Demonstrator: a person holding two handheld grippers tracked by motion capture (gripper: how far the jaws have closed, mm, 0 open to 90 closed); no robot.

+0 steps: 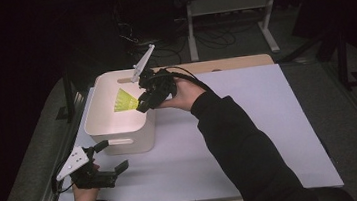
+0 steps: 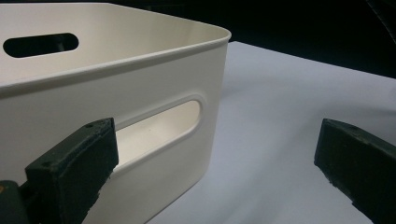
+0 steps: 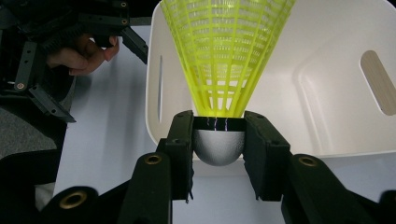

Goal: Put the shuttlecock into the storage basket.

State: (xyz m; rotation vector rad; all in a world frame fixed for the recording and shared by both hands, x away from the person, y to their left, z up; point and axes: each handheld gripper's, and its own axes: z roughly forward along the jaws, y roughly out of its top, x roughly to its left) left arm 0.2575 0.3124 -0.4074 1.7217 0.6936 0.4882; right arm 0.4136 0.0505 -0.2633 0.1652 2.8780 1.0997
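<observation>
The right claw (image 3: 218, 140) pinches the yellow shuttlecock (image 3: 224, 60) by its firm silver cork, wisely, since the light skirt looks crushable; left claw (image 1: 110, 157) spread.

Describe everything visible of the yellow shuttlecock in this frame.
The shuttlecock has a neon-yellow, plastic-looking mesh skirt and a rounded grey base. The right gripper is shut on it, jaws clamping either side of the base, skirt flaring away from the gripper. It hangs over the open cream bin, near the right rim, touching nothing else visible.
</observation>
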